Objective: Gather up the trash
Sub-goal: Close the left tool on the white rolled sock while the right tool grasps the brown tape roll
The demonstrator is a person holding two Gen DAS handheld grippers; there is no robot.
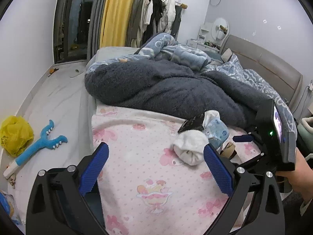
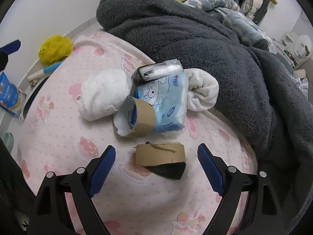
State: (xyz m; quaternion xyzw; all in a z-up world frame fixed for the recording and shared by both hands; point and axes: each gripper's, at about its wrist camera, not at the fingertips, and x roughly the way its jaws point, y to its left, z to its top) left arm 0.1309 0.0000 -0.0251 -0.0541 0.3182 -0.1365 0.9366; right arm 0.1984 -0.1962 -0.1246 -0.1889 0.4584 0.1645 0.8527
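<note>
We hold the right gripper [image 2: 154,164] low over the pink sheet [image 2: 58,137], fingers spread wide and pinching nothing; the nearer cardboard tube [image 2: 159,154] lies between the two blue pads [image 2: 102,168], touching neither. We hold the left gripper [image 1: 155,168] above the same sheet, likewise spread and empty, with the right hand [image 1: 299,176] at its right edge.

Taking the blue tissue pack [image 2: 166,101] as landmark, we count:

- One dark fleece blanket [image 2: 195,39], bunched behind the pack.
- Two white socks: one rolled sock [image 2: 103,96] just left of the pack, one [image 2: 203,92] touching its right side.
- Two cardboard tubes: the second tube [image 2: 139,117] leans against the pack's front, blue showing inside it.
- One clear-wrapped dark packet [image 2: 156,71] resting on the pack's top edge.

The nearer tube lies in front of the pack, apart from it. It is brown, flattened, torn along its upper rim, with a black piece [image 2: 170,170] under its near side.
</note>
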